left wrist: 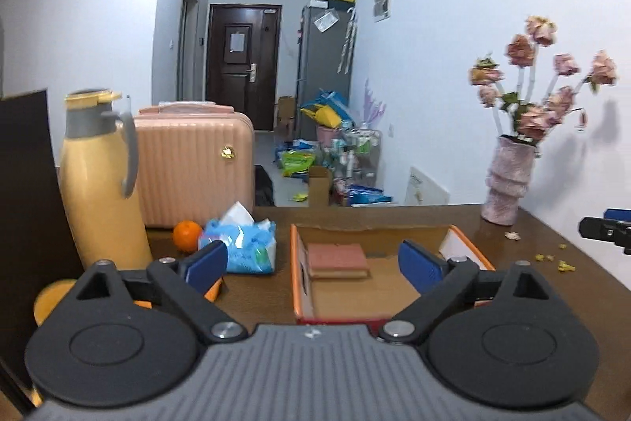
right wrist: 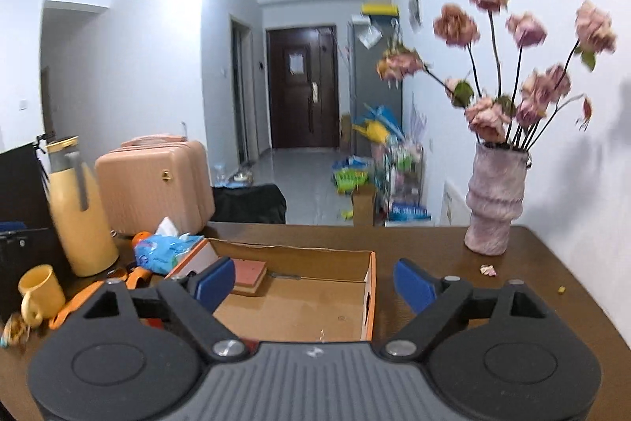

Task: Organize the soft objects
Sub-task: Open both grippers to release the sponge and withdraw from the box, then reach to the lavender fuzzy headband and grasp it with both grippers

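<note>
Straight ahead of the left claw [left wrist: 313,257] sits the box [left wrist: 394,290], an open cardboard one with orange edges, and both blue pads are spread wide with nothing between them. Same story for the right claw [right wrist: 315,283]: spread wide, empty, hovering above the near edge of the box. My guess is both are held back like this because nothing's been picked yet, so they're just lined up on the box.

Inside the box, toward its far left corner, lies a pad [left wrist: 337,260], a flat reddish sponge-looking thing. It looks like the first soft item already sorted, though I can't swear it's a sponge. Left of the left claw, out on the worktop [left wrist: 552,287], is a blue tissue pack [left wrist: 246,243] with a white sheet poking up, probably the next soft thing to go in. An orange [left wrist: 187,235] sits touching its left side, and the yellow flask [left wrist: 100,184] stands further left.

Hard-to-see stuff: the claw bodies hide the near wall of the box and whatever's right under them. Something orange [right wrist: 98,287] is half-hidden behind the right claw's left finger, can't tell what. A mug [right wrist: 39,292] sits left of that. The vase [right wrist: 495,202] is far right, with petal crumbs nearby. The right claw's tip barely pokes into the left view's edge.
</note>
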### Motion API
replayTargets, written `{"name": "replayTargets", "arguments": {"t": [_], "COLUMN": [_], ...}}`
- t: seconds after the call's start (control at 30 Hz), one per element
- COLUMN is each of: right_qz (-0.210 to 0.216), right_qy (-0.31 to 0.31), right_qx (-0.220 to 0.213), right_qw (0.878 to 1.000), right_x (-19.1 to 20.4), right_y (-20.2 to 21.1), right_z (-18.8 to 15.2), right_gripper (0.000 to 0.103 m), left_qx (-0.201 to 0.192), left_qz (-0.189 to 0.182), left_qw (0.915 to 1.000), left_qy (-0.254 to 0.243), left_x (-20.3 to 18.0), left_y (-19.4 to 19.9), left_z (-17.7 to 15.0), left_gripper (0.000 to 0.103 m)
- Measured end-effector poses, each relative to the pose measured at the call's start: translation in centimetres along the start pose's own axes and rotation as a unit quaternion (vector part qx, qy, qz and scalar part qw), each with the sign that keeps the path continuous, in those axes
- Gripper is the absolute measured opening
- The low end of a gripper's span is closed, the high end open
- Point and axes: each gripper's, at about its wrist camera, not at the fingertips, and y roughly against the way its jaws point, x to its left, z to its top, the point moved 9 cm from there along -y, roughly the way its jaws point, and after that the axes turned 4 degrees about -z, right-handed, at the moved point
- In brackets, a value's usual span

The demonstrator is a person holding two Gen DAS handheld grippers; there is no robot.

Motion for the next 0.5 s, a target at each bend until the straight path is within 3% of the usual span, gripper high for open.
{"name": "replayTargets", "arguments": {"t": [0.1, 0.23, 0.33, 0.4, 0.5], "right_qz": [0.004, 0.007, 0.004, 0.011, 0.018], "right_qy": [0.006, 0.007, 0.012, 0.01, -0.004], "right_qx": [-0.021, -0.054, -0.074, -0.082, -0.077], "right_qw": [1.0, 0.998, 0.997, 0.997, 0.997], "right_x": [0.6, 1.4, 2.1, 2.7, 3.5], "right_y": [3.1, 7.8, 11.4, 13.4, 15.9], "right_z": [-2.3, -5.7, -8.5, -10.3, -13.2], "right_gripper": [0.088, 0.09, 0.102, 0.102, 0.102], "left_qx": [-0.004, -0.041, -0.084, -0.107, -0.112], "left_qz": [-0.003, 0.011, 0.027, 0.037, 0.039], "left_qw": [1.0, 0.9991, 0.9958, 0.9928, 0.9923], "left_qy": [0.004, -0.006, -0.025, -0.038, -0.036], "left_x": [-0.6, -1.4, -2.4, -3.0, -3.9], "left_y": [2.9, 7.3, 11.2, 13.5, 16.1], "left_z": [-3.1, -6.0, -7.9, -9.5, -12.8], "left_gripper": [0.095, 0.097, 0.101, 0.103, 0.103]}}
